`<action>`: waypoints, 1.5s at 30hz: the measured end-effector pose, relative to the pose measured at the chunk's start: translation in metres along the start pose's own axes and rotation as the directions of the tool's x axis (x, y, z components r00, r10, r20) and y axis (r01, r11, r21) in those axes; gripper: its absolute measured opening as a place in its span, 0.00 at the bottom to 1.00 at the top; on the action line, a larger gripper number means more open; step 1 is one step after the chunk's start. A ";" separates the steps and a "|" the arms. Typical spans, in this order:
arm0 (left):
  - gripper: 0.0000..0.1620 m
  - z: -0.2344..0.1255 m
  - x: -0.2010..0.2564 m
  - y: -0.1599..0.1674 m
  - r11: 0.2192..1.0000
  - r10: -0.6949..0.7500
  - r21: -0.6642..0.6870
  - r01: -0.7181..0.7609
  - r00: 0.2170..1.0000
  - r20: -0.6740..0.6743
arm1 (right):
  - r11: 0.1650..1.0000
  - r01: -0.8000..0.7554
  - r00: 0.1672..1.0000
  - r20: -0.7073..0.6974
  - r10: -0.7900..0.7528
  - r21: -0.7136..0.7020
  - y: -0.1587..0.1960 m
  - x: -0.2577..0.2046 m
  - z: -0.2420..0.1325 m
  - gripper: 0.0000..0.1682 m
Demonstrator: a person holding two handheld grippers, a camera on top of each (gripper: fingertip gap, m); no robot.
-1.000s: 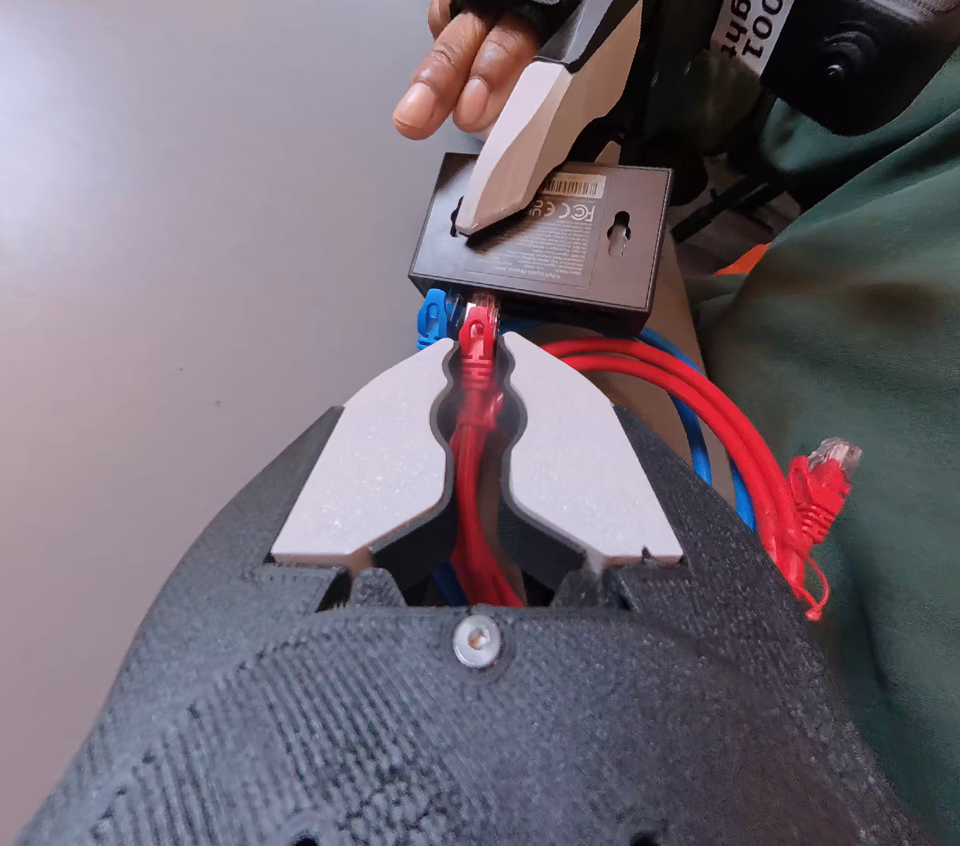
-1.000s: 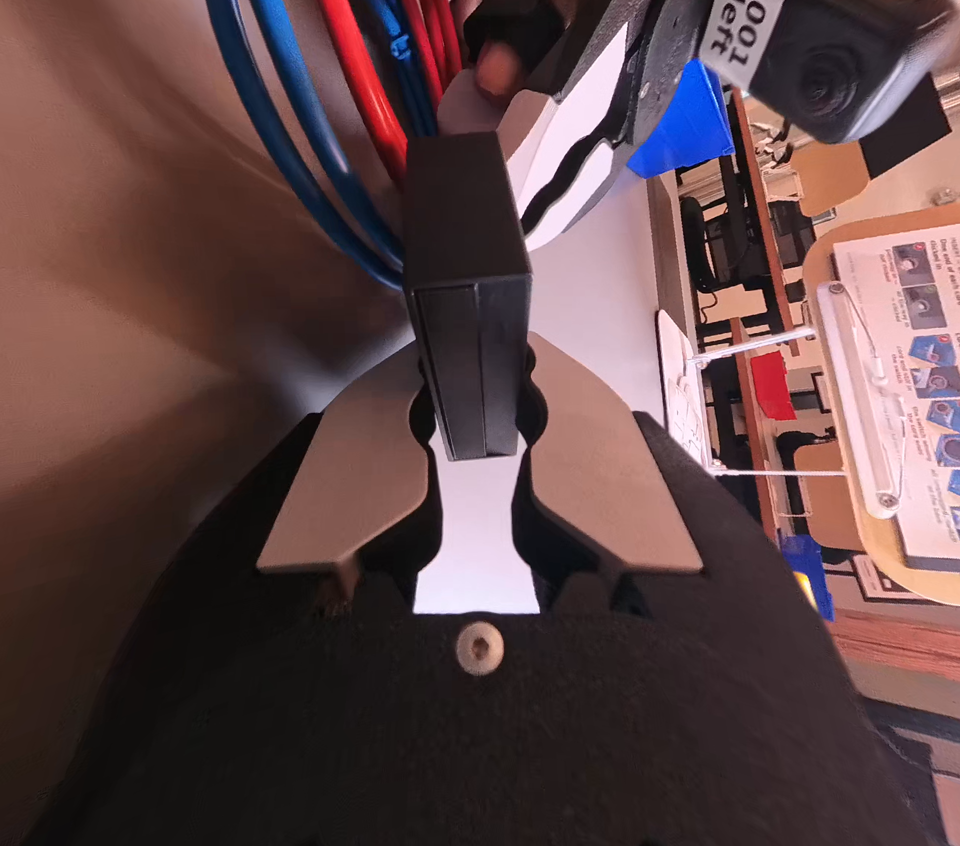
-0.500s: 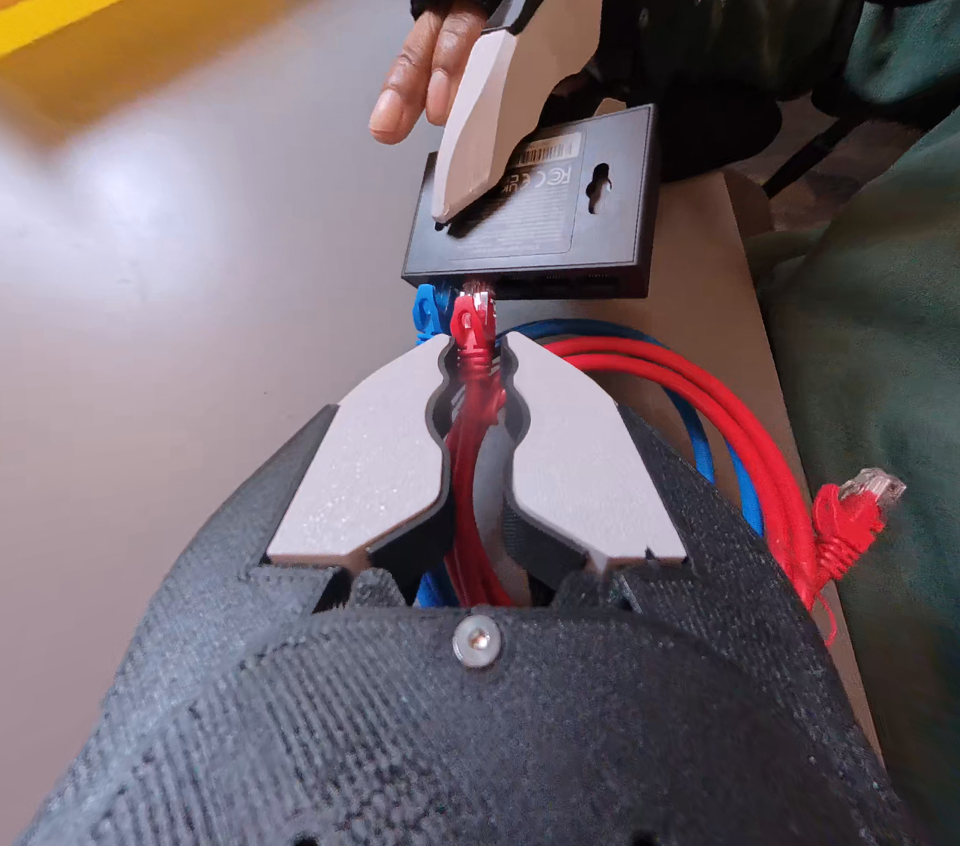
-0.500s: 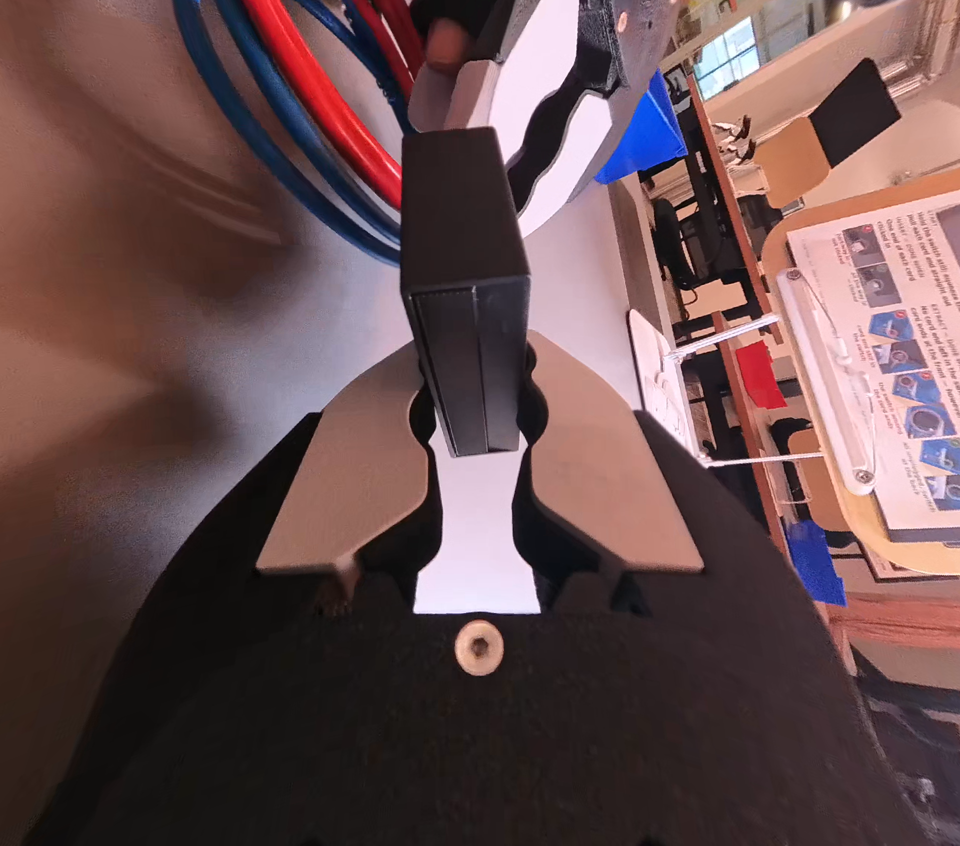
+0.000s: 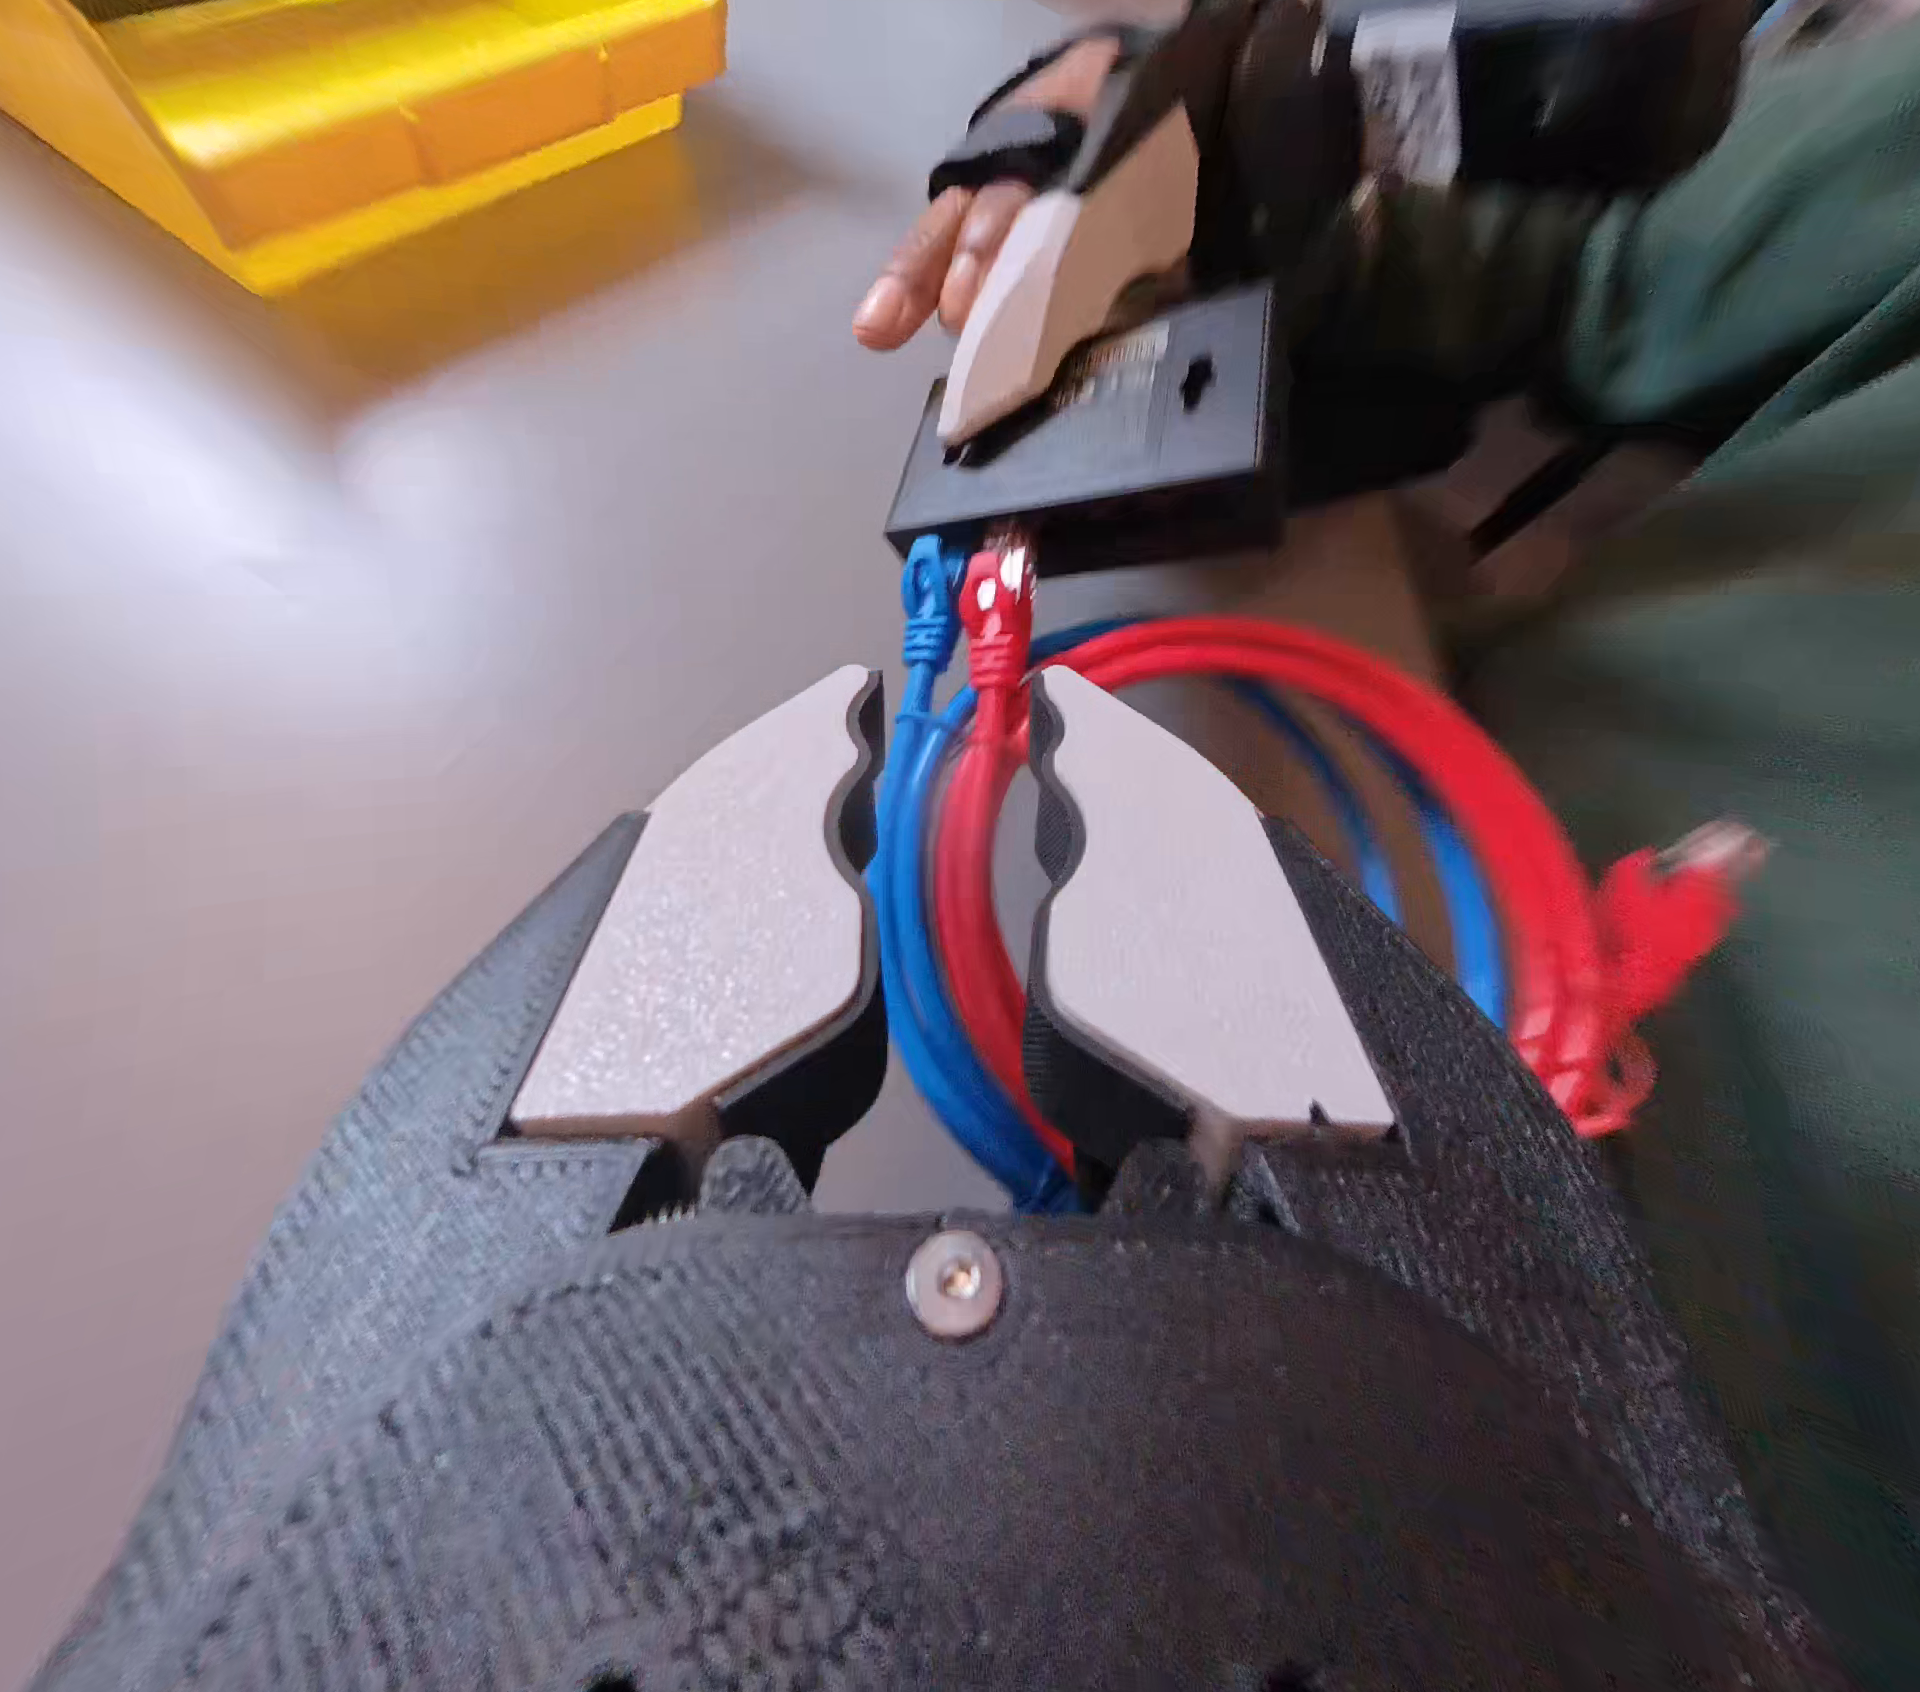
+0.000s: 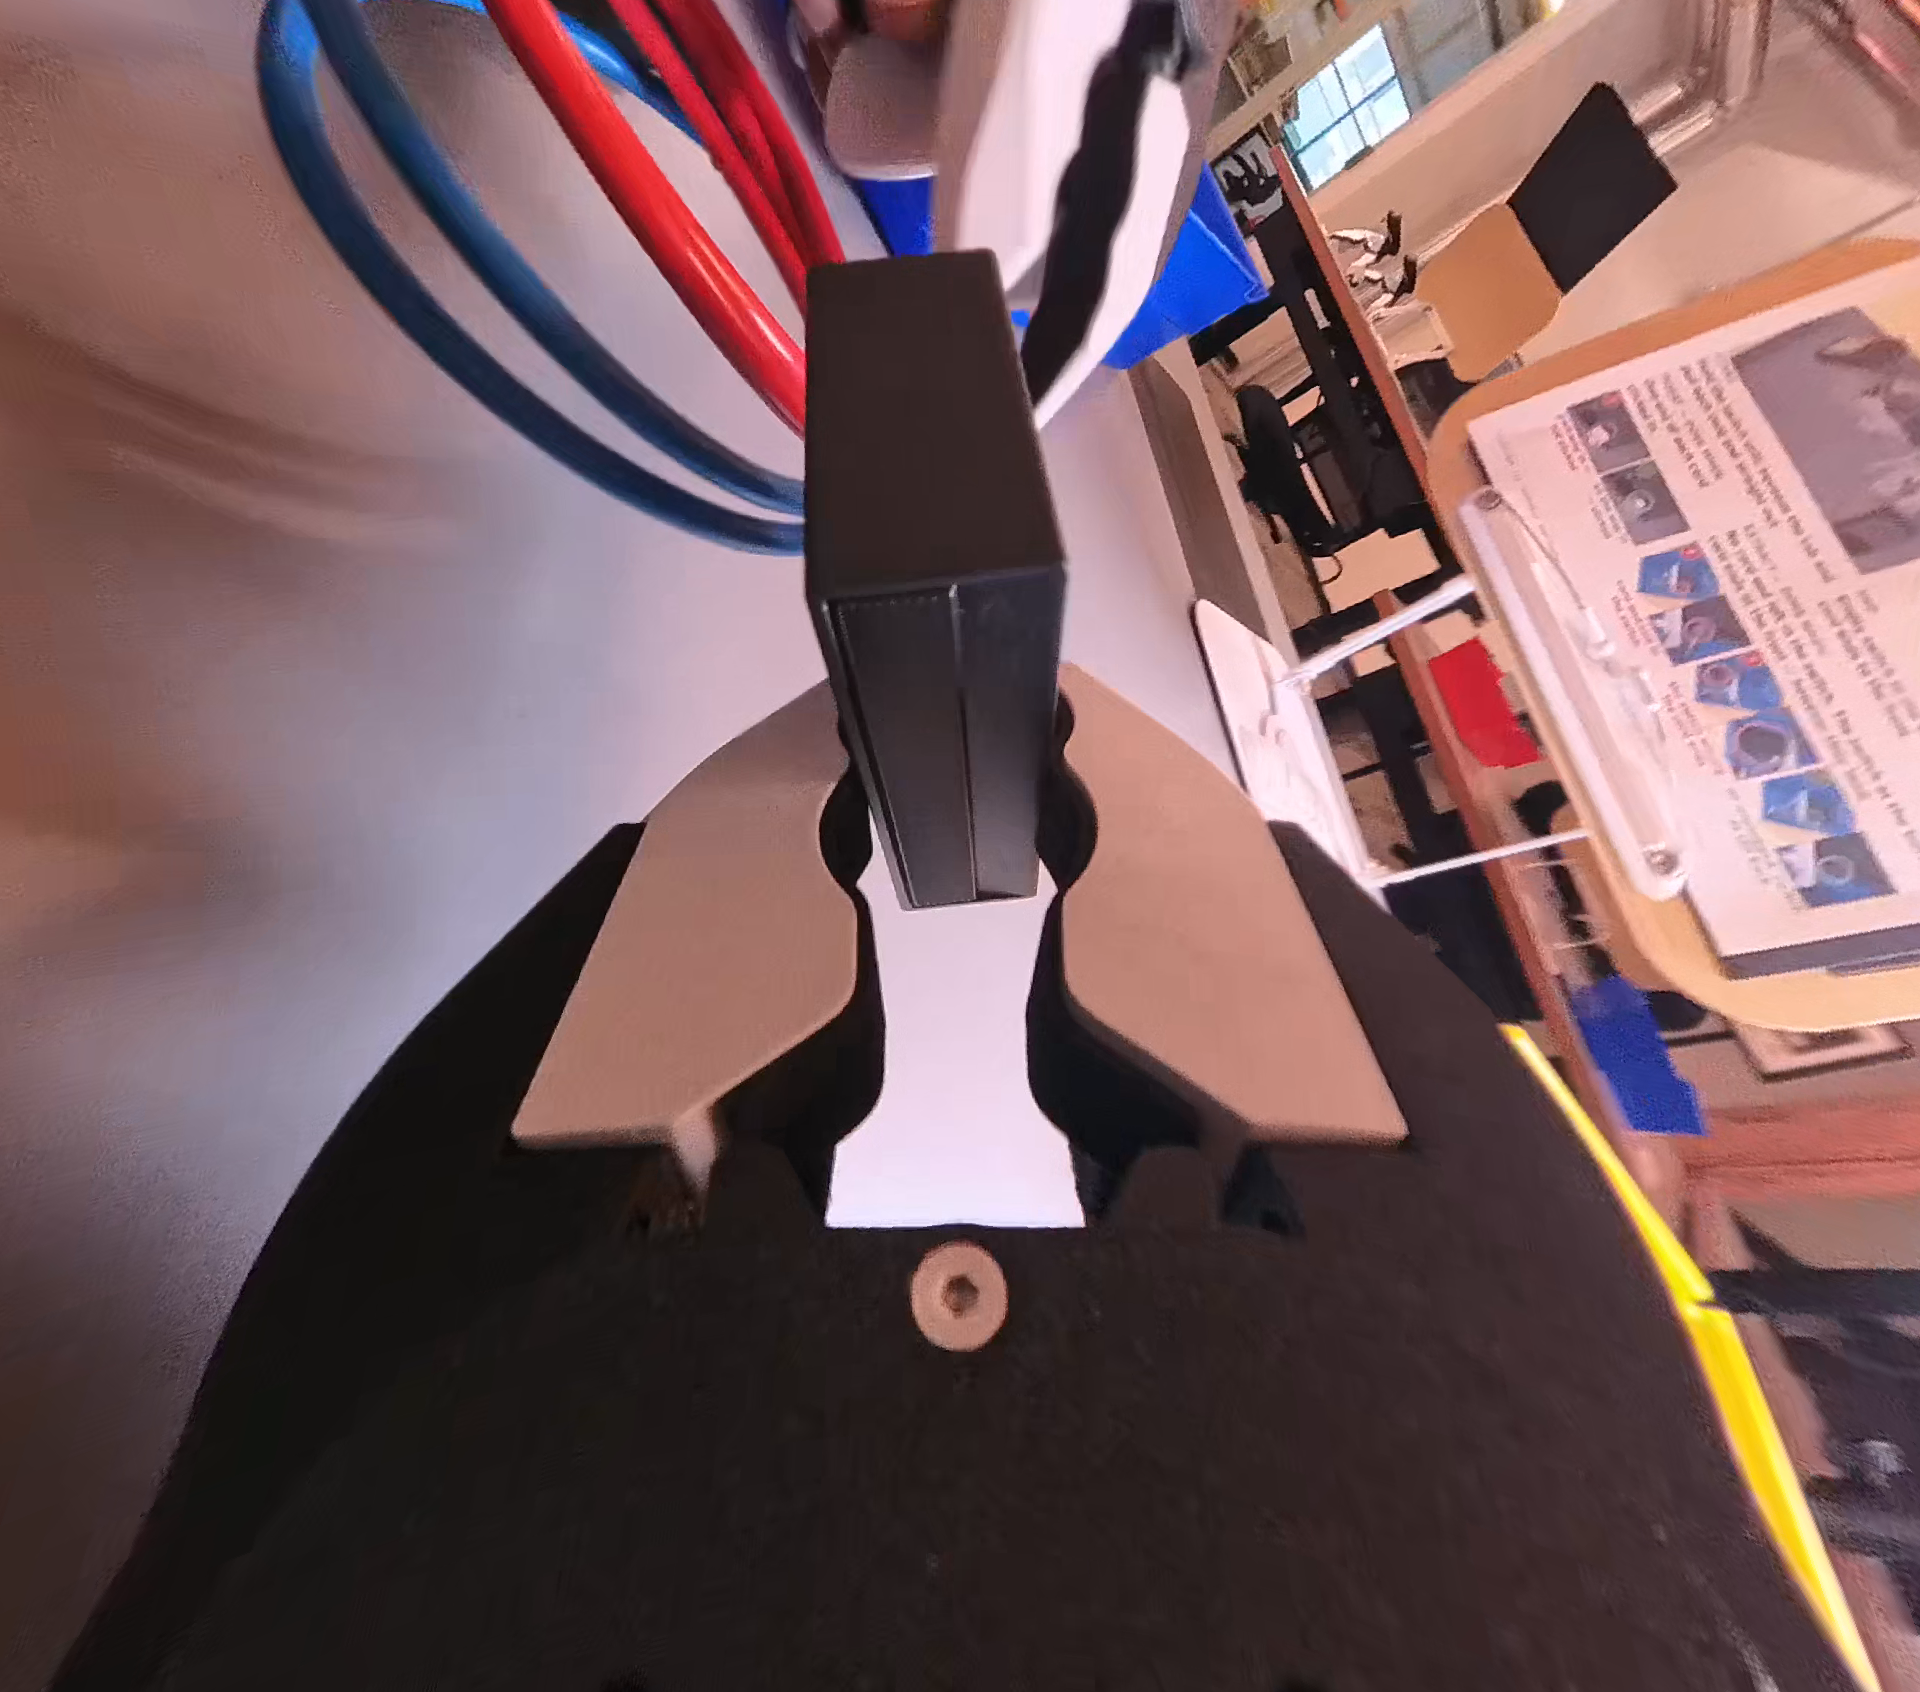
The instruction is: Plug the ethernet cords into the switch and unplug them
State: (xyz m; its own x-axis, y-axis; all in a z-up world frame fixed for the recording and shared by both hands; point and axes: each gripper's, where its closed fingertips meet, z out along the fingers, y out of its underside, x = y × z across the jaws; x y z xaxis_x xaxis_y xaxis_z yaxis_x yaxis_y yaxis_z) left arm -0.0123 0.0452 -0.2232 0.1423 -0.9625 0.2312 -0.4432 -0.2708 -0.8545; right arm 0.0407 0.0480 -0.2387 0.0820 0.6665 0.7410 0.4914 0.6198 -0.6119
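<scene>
Switch [image 5: 1122,437] ports (red [image 5: 995,614], blue plugs [image 5: 928,603])

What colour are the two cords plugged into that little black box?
One blue cord and one red cord, side by side in the black switch; the left wrist view shows them best.

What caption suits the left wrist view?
Open left gripper straddles red cord and blue cord plugged into the switch.

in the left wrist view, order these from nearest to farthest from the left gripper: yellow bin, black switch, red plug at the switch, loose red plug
1. The red plug at the switch, just ahead of the left gripper, slightly right.
2. The black switch, straight behind that plug, clamped by the right gripper.
3. The loose red plug, off to the right by the green sleeve.
4. The yellow bin, far upper left on the table.
</scene>
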 end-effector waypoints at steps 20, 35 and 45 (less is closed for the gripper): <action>0.09 0.027 0.013 0.028 0.873 0.438 -0.292 -0.391 0.891 0.118 | 0.990 -0.137 0.980 0.145 0.133 0.021 -0.008 -0.020 0.009 0.17; 0.06 0.033 0.020 0.028 0.782 0.600 -0.324 -0.532 0.784 0.159 | 0.996 -0.061 0.983 0.176 0.048 0.066 -0.014 -0.028 0.003 0.16; 0.06 0.039 0.027 0.029 0.773 0.618 -0.281 -0.569 0.774 0.134 | 0.994 -0.067 0.976 0.213 0.047 0.085 -0.015 -0.036 0.001 0.16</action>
State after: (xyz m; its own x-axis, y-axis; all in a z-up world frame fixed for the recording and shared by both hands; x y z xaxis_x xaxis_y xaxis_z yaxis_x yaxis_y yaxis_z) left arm 0.0127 0.0123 -0.2600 -0.0456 -0.9102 -0.4117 -0.6725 0.3327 -0.6611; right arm 0.0293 0.0153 -0.2561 -0.0816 0.7681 0.6351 0.4094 0.6068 -0.6813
